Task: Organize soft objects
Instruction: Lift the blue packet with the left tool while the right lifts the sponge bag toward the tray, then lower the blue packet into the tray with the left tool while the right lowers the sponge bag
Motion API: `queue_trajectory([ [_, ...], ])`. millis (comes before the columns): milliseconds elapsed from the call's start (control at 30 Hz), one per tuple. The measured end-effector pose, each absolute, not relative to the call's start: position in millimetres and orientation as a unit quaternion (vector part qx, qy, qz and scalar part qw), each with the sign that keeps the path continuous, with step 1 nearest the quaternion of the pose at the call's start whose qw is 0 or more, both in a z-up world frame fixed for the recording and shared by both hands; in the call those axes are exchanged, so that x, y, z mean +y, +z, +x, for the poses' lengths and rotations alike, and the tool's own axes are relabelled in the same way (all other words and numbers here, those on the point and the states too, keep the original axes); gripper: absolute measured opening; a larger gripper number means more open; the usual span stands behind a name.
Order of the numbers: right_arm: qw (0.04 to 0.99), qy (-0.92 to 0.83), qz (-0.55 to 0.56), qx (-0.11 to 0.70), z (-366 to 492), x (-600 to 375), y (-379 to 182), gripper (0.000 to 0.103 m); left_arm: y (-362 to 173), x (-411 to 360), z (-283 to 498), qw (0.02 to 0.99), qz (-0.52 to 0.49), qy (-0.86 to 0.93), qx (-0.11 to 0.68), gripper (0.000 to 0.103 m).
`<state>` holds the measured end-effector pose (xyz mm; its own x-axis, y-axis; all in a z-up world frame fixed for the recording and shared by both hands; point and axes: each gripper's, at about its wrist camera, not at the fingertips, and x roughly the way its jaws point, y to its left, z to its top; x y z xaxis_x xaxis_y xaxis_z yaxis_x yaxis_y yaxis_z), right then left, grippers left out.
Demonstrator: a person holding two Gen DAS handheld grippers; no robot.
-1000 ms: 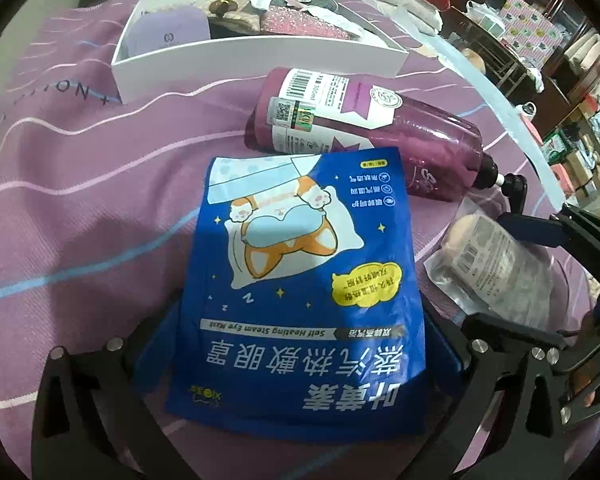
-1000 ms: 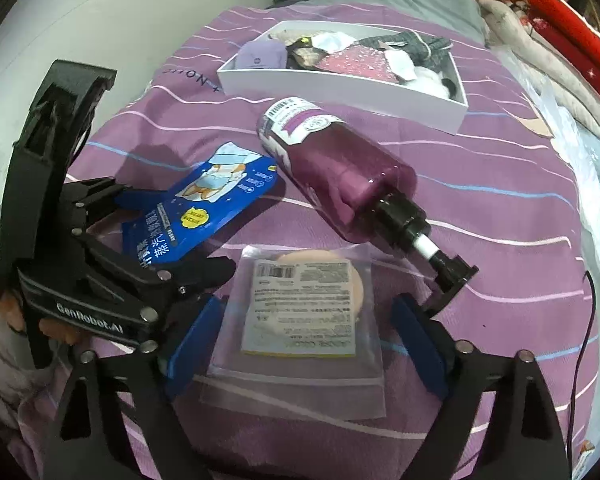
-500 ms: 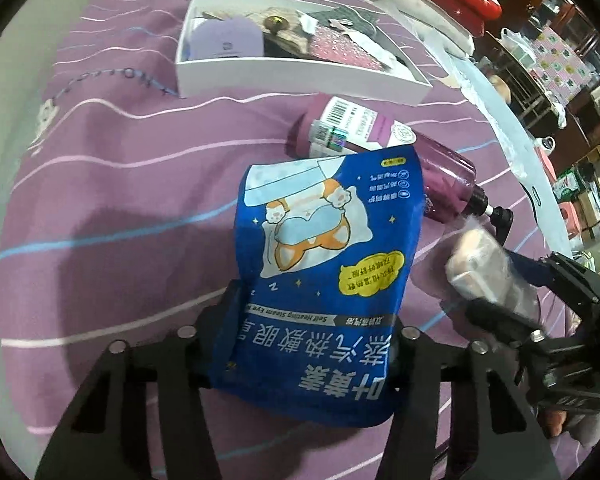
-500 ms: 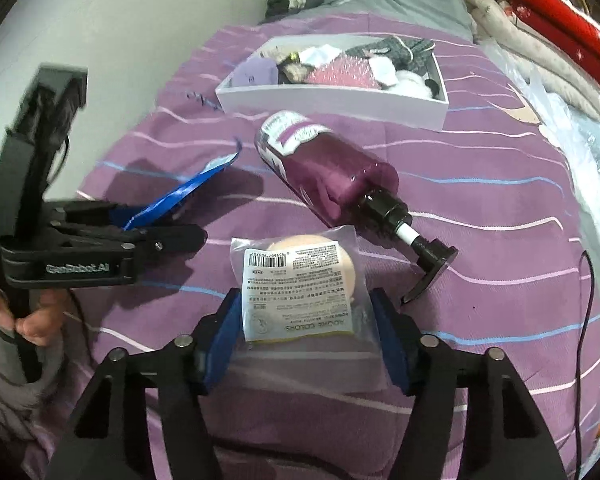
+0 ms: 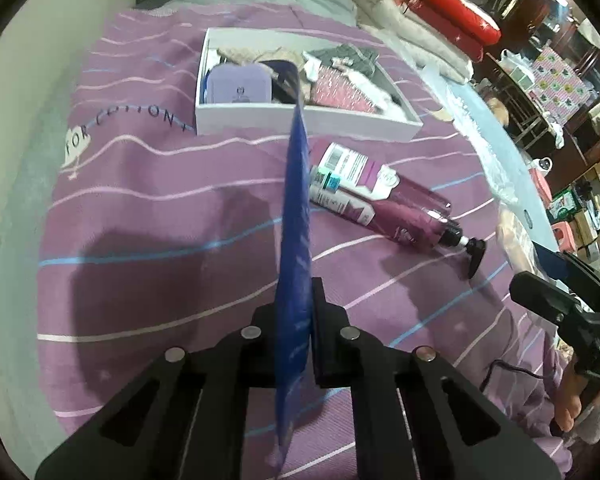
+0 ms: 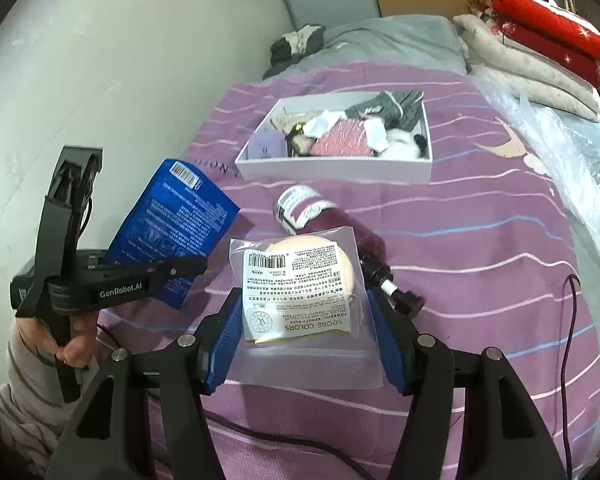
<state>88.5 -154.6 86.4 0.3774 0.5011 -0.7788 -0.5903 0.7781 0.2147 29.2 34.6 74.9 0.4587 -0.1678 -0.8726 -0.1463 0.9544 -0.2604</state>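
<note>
Step in hand: transport. Left gripper (image 5: 296, 320) is clamped on the blue pouch (image 6: 172, 216), raised above the bed (image 6: 480, 248). Right gripper (image 6: 306, 334) grips the bagged puff (image 6: 300, 280), also raised. Next: carry both to the far white box (image 6: 336, 168) and release inside.

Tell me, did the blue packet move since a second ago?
Yes. The blue packet went up: it lay flat on the purple bedspread near the bottle, and now the left gripper holds it lifted and turned on edge.
</note>
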Motion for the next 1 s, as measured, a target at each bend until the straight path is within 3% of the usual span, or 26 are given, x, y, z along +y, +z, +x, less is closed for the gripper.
queue_trajectory([
  [567, 0.837, 0.33, -0.041, 0.434, 137.5, -144.9, 119.3, 0.061, 115.1, 54.2, 83.6, 0.857, -0.142, -0.005, 0.496, 0.009],
  [833, 0.849, 0.317, -0.018, 0.422, 184.3, -131.9, 132.7, 0.061, 112.8, 64.2, 157.4, 0.843, -0.224, -0.076, 0.482, 0.009],
  [1000, 0.851, 0.31, -0.001, 0.424, 220.8, -122.8, 137.8, 0.061, 93.1, 80.0, 212.1, 0.793, -0.339, -0.105, 0.496, 0.009],
])
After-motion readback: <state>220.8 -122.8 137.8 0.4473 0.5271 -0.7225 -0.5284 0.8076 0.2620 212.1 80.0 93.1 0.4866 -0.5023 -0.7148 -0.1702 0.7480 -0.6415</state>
